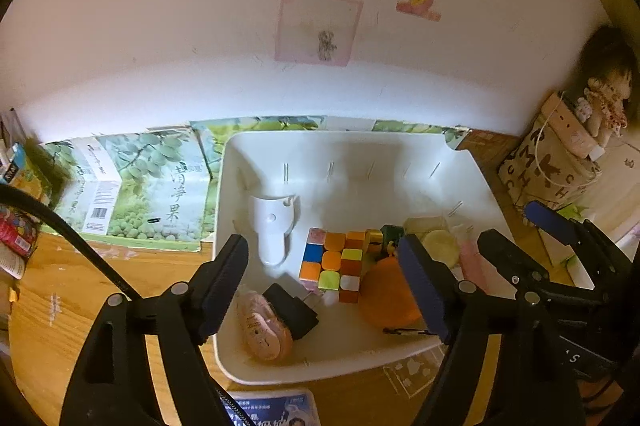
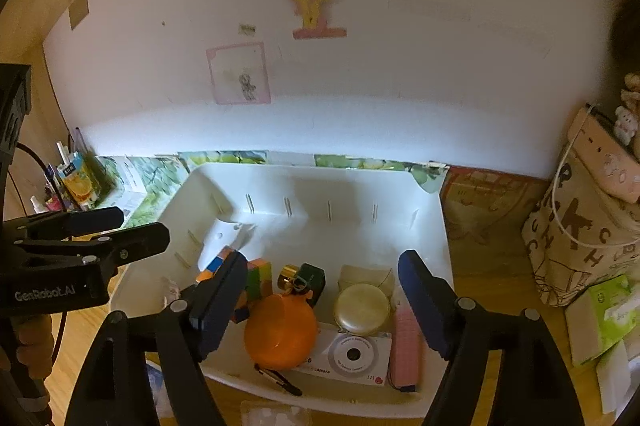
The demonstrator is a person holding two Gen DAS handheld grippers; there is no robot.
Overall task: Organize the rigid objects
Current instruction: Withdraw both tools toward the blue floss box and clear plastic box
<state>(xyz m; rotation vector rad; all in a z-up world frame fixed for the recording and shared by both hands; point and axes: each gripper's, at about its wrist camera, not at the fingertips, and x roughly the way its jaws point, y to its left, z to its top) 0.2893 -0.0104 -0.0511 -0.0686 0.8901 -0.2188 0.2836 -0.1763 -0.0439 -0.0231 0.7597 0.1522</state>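
A white plastic bin (image 1: 472, 166) (image 2: 432, 226) stands on the wooden desk. In it lie a colour cube (image 1: 334, 262) (image 2: 258, 280), a white moulded part (image 1: 274, 226), a pink mouse (image 1: 262, 330), a black adapter (image 1: 292, 310), an orange round thing (image 1: 386, 294) (image 2: 280, 330), a white toy camera (image 2: 352, 356), a round gold case (image 2: 362, 308) and a pink bar (image 2: 406, 346). My left gripper (image 1: 324, 286) (image 2: 120, 230) hangs open over the bin's left half, pads on nothing. My right gripper (image 2: 324, 302) (image 1: 528, 238) hangs open over the right half, also empty.
Green printed cartons (image 1: 152, 186) lean on the wall behind the bin. A lettered canvas bag (image 2: 576, 226) with a pink power strip (image 2: 608, 162) stands at the right, a green packet (image 2: 608, 314) below it. A juice carton (image 2: 80, 178) sits far left. A blue packet (image 1: 276, 410) lies by the front edge.
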